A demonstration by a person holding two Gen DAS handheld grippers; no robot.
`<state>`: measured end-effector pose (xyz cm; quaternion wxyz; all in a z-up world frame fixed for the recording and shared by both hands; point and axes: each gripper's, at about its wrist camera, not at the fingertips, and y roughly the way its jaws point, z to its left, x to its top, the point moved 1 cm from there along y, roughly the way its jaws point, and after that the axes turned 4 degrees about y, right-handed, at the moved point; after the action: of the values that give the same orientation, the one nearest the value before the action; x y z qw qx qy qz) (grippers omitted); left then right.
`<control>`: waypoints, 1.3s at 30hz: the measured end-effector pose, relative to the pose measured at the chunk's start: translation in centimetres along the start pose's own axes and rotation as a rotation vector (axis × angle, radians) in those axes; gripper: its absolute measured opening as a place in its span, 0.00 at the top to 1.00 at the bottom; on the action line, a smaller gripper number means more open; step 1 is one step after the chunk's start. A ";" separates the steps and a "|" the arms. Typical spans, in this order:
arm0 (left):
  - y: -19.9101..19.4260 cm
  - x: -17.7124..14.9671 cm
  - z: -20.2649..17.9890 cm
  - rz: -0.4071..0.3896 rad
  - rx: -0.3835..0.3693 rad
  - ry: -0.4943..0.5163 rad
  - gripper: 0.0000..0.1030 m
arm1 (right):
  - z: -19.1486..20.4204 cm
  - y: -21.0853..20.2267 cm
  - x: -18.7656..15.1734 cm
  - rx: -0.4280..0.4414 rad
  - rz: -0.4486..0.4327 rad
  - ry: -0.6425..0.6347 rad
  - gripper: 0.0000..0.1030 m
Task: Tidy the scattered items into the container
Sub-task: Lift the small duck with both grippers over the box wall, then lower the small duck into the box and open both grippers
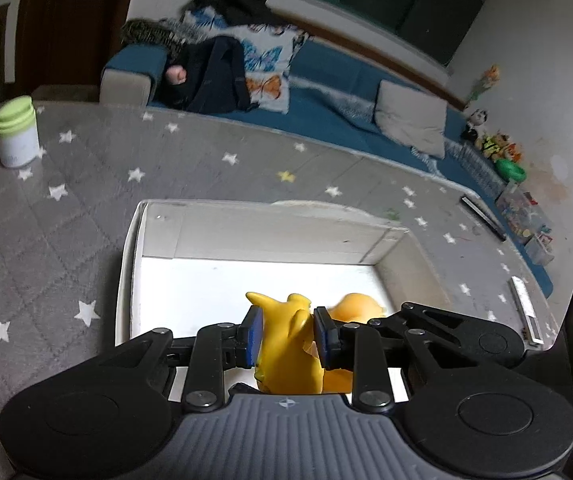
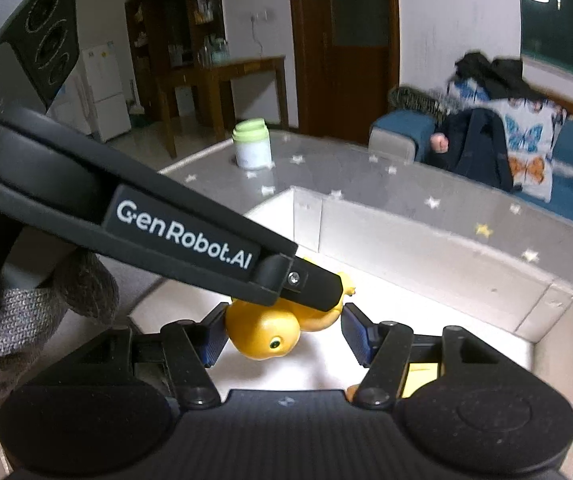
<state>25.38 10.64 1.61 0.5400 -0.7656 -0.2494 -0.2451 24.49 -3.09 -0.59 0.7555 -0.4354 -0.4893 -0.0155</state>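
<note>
A home living room: a blue sofa (image 1: 346, 76) with butterfly-print bedding (image 1: 266, 64) runs behind the star-patterned grey table cover (image 1: 86, 184). Past the sofa's far end lie stuffed toys (image 1: 498, 144), and left of it a wooden desk (image 2: 222, 76) and a white fridge (image 2: 104, 88) (shelves beyond).

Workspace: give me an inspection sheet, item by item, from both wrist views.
Surface: grey star-print mat covers the table.
Job's things: white box stands open on the mat; yellow toy is held over it; orange duck toy lies inside.
Clutter: green-lidded white jar stands upright on the mat, away from the box.
Grippers: left gripper is shut on the yellow toy; right gripper is open, its fingers either side of the orange duck toy.
Cables: nothing seen.
Surroundings: blue sofa with cushions and dark clothes; wooden desk; white fridge.
</note>
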 end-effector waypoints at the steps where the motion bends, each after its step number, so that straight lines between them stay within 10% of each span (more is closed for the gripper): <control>1: 0.4 0.0 0.4 0.009 0.000 -0.007 0.71 | -0.2 0.5 0.0 0.003 0.013 0.005 0.41; 21: 2.8 -1.0 2.1 0.058 0.004 -0.033 0.71 | -0.5 3.6 -0.8 -0.010 0.138 0.012 0.40; 39: -3.4 -3.1 -1.5 -0.075 0.049 0.046 0.71 | 1.4 -3.4 -2.1 -0.092 -0.061 -0.064 0.19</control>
<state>20.70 9.88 2.44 0.5545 -0.7365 -0.2712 -0.2767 20.89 -5.10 0.24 0.7178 -0.4548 -0.5251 -0.0472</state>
